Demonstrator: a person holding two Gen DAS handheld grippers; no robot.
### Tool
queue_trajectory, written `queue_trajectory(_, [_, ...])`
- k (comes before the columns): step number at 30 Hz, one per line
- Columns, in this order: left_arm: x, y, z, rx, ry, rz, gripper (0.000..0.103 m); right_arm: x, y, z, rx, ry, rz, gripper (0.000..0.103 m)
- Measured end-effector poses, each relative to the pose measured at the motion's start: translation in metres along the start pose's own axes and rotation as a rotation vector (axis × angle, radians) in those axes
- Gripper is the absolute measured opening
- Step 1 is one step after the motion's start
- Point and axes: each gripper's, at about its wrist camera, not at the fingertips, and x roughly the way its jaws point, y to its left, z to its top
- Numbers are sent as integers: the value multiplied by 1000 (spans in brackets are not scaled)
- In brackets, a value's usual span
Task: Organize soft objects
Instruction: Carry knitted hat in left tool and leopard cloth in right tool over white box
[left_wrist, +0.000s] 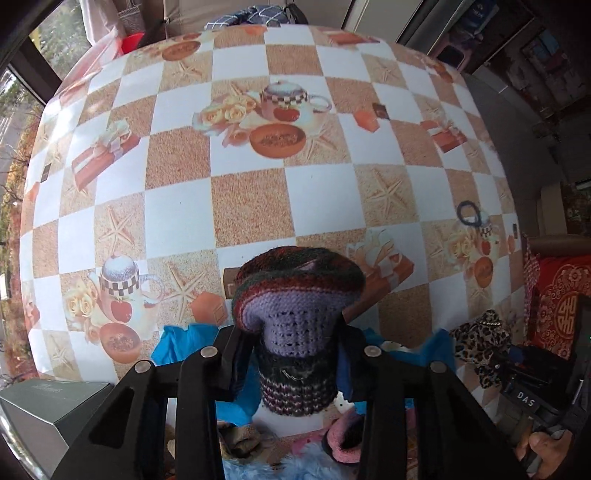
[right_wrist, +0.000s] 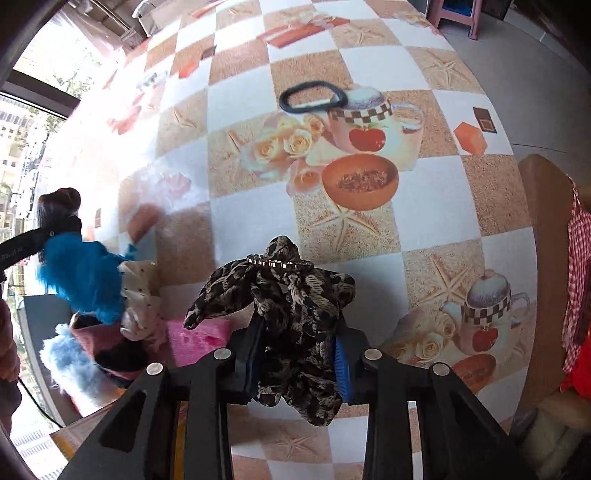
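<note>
Over our checkered tablecloth (left_wrist: 251, 206), left gripper (left_wrist: 299, 354) clamps a knitted piece (left_wrist: 299, 295); right gripper (right_wrist: 295, 354) pinches a leopard-print scrunchie (right_wrist: 291, 306).

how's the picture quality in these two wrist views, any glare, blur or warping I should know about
Left wrist view: evenly lit and mostly sharp, the table bulging from fisheye warp, the knit item crisp in the left gripper. Right wrist view: window glare washes out the tablecloth's upper left, the blue fluffy item looks soft, the leopard scrunchie in the right gripper is sharp.
</note>
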Motion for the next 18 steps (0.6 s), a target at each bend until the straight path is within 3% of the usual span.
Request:
queue_trajectory(9, [-82, -7, -4, 10, -99, -29, 41, -33, -4, -11, 34, -54, 58, 34])
queue_trajectory(18, [-117, -47, -29, 121, -120, -60, 41, -72, -14, -28, 47, -99, 72, 34])
